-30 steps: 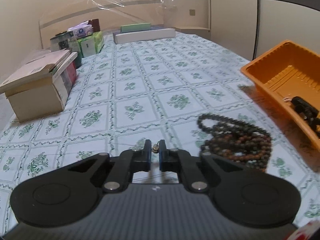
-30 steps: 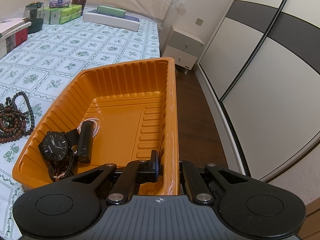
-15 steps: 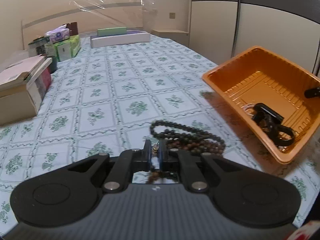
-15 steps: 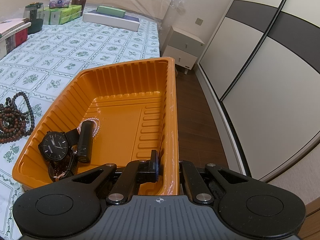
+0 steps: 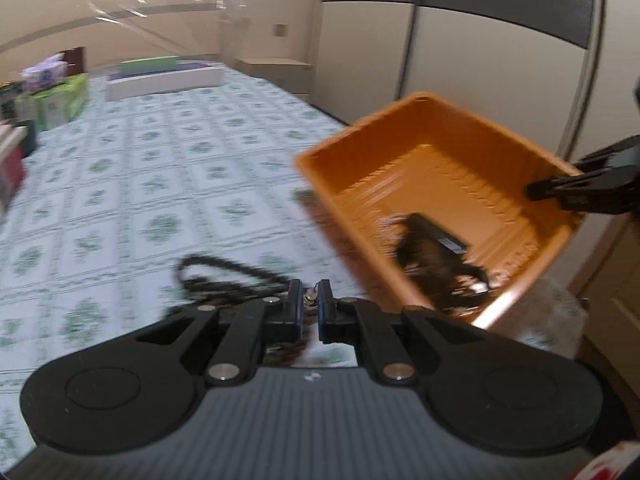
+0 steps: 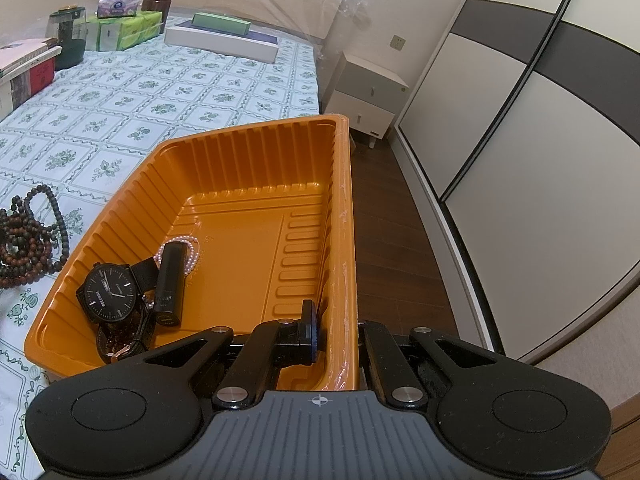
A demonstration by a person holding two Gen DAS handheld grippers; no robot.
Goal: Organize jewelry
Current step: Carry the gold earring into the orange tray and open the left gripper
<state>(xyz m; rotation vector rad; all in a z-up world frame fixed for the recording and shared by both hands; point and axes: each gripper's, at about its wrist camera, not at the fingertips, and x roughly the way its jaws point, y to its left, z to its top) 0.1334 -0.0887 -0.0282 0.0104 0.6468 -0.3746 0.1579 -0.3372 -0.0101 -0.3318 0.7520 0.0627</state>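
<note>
One orange ribbed plastic tray [image 6: 256,184] sits at the edge of a bed covered in a pale green floral-patterned sheet [image 6: 132,92]. Inside the tray, at its near left corner, lie one black-faced wristwatch with a black strap [image 6: 110,292], one black rectangular stick-shaped case [image 6: 171,280] leaning across the strap, one small string of pinkish-white beads [image 6: 194,248] partly under that case, and a further dark strap or bracelet with a metal clasp [image 6: 124,340] beneath the watch; what exactly it is cannot be told. The rest of the tray floor is bare.

Left of the tray, on the sheet, lies one heap of dark brown and black bead strands [image 6: 28,240]; the number of separate strands cannot be counted.

There are two grippers. The right gripper [image 6: 336,332] has its jaws pinching the tray's right wall, one finger inside and the other outside. The left gripper [image 5: 309,306], left of the tray and over the bead heap, has its jaws nearly pressed together on a small metallic piece with a thin wire [image 5: 311,295]; the view is blurred, and whether that piece belongs to the strands cannot be told.

Far beyond the tray, by the headboard, stand two green boxes [image 6: 124,30], one tissue pack [image 6: 119,2], one dark jar [image 6: 69,36], and one long white box [image 6: 222,42] with one green box [image 6: 221,23] on top.
</note>
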